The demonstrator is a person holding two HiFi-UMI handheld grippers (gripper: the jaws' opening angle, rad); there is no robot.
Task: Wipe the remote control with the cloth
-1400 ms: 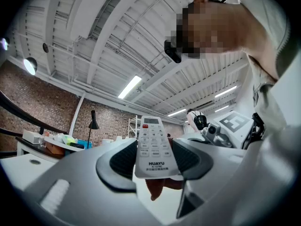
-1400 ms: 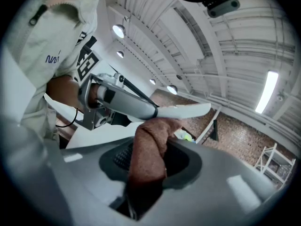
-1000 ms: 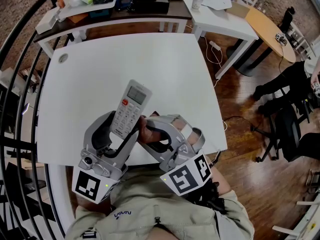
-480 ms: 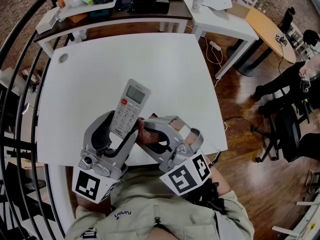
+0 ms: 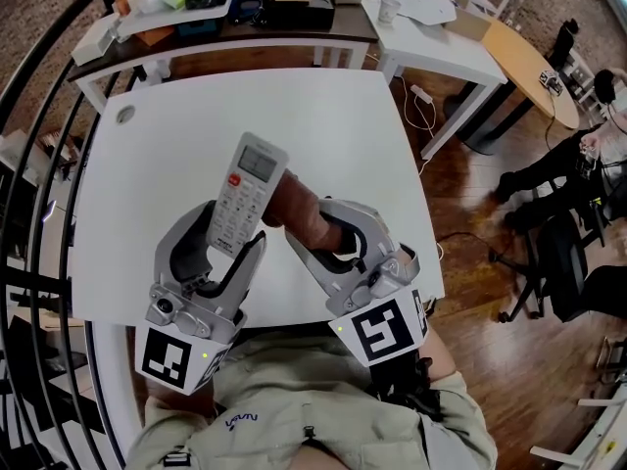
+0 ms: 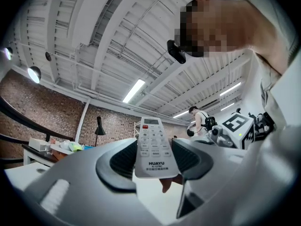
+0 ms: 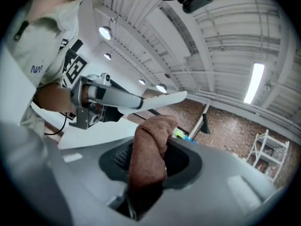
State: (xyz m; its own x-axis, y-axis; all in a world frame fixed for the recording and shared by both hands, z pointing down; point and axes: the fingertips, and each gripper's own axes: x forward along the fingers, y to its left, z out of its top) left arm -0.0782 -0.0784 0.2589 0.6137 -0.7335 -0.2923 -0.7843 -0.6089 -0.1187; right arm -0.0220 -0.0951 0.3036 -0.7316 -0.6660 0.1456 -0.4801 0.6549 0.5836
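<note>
A white remote control (image 5: 243, 193) with a small screen and a red button is held up over the white table (image 5: 333, 125), its lower end clamped in my left gripper (image 5: 238, 248). In the left gripper view the remote (image 6: 151, 147) stands upright between the two dark pads. My right gripper (image 5: 331, 235) is shut on a folded brown cloth (image 5: 297, 211), whose free end touches the remote's right side edge near mid-length. In the right gripper view the cloth (image 7: 149, 154) rises from between the pads up to the underside of the remote (image 7: 162, 99).
Behind the white table stands a dark desk (image 5: 206, 23) with a tray of small items and boxes. A second white table (image 5: 431, 18) with papers and a cup is at the back right. Seated people (image 5: 558, 155) and chairs are at the far right on the wood floor.
The right gripper has moved up and forward, so the cloth has slid from the remote's lower part to higher along its right side. The remote has shifted slightly up and left.
</note>
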